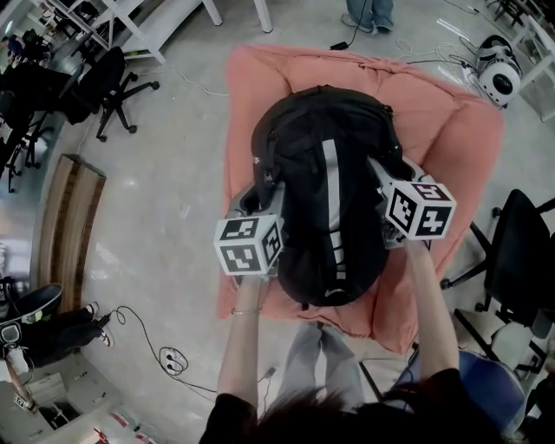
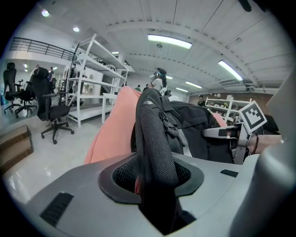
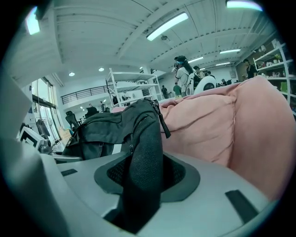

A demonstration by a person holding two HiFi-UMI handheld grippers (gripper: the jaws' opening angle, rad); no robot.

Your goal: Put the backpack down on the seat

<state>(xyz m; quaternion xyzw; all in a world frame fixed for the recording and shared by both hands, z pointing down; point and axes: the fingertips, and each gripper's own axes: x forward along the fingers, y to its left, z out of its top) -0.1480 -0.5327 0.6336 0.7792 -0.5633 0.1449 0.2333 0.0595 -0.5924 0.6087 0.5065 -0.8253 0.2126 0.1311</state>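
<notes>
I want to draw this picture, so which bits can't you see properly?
- Underside of the backpack, head view: it is pressed down against the pink seat, so its own body hides it.
- The person at the top, head view: only the legs show, and the picture's edge cuts off the rest.
- The far-off people, right gripper view: too small to make out.

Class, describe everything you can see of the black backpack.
The black backpack lies flat on the pink cushioned seat, a grey stripe down its middle, fabric looking like nylon. Its padded mesh shoulder straps stand up at either side, one gripped in the left claw, one in the right claw.
</notes>
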